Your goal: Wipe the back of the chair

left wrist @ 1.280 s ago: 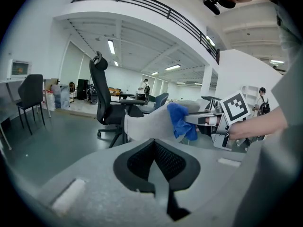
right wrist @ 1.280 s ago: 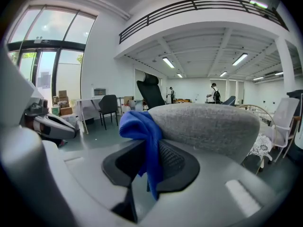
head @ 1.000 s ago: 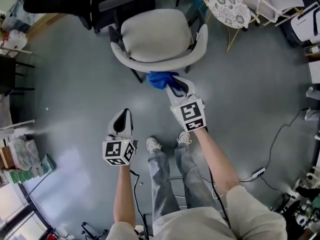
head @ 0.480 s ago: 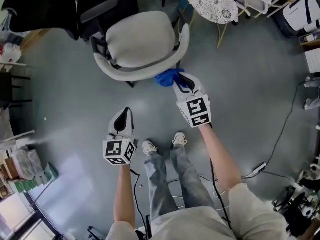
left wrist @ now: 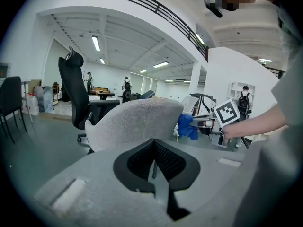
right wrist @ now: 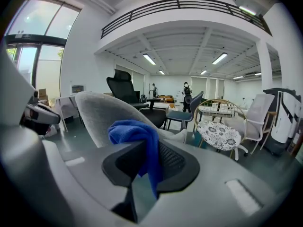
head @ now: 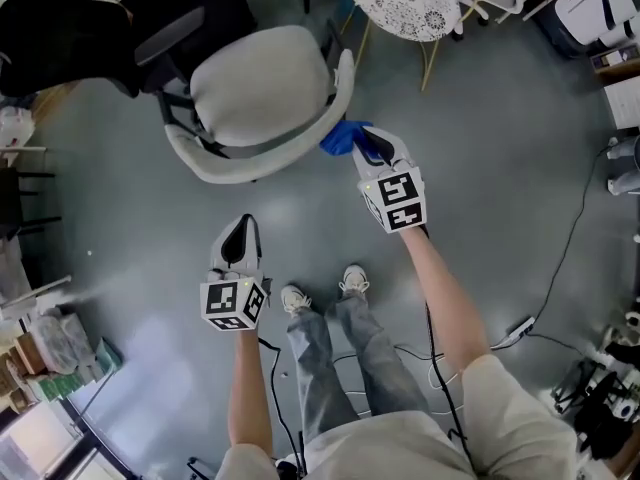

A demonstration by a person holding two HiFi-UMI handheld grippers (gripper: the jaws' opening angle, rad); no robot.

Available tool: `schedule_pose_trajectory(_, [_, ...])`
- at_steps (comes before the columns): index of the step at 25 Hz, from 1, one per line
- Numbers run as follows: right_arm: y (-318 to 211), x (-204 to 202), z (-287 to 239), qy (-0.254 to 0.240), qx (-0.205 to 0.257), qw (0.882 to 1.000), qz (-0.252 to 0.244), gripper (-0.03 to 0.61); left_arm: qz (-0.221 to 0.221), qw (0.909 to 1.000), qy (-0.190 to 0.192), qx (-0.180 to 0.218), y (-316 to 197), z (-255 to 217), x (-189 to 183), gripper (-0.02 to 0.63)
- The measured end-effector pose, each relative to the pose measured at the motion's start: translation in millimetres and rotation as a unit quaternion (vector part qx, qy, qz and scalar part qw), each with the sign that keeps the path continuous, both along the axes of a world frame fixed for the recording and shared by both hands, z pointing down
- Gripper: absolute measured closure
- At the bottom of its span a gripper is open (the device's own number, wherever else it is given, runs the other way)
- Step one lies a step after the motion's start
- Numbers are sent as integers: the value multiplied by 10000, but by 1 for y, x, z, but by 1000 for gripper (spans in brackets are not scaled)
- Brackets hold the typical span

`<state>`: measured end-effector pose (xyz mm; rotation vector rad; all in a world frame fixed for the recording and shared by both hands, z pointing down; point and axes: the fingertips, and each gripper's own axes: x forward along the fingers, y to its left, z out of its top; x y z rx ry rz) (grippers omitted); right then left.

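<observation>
- right gripper (head: 370, 152): jaws clenched on a blue cloth (head: 343, 136), which bunches out ahead of the tips and hangs down between them.
- chair (head: 262, 86): its curved grey back (head: 300, 146) lies just ahead of the right jaws and a little to their left. the cloth touches the back's outer face near one end.
- left gripper (head: 240, 238): jaws pressed together with nothing in them, well short of the chair, which stands ahead of them.
- step in hand, as i judge it: the wiping stroke itself, with the cloth at one end of the back and most of the curve left to cover.
- next move calls for a firm grip and the cloth pressed on the fabric while it slides to the left of the jaws, following the curve. the chair might turn under the push, so the idle left gripper could steady it.
</observation>
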<state>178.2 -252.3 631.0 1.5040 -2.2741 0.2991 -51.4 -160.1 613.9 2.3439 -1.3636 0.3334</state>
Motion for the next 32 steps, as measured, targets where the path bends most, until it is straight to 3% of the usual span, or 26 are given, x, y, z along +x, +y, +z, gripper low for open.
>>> schedule_pose_trajectory(9, [2,13,6,36,-60,9999,126,498,39,10000,-4,-51,1,7,4,612])
schedule_pose_trajectory(17, [52,-6,19,-99,-236,9992,313,499,17,10000,78,-13,13,3,-6,612])
schedule_pose_trajectory(25, [99,-76,35,-419,-485,9976,273,498,-148,9998,103,-29,31,3,-46,612])
schedule_pose_trajectory(32, [107,-160,38,-522,-531,9970,-206,499,-494,9988,47,2,43,5,-107,612])
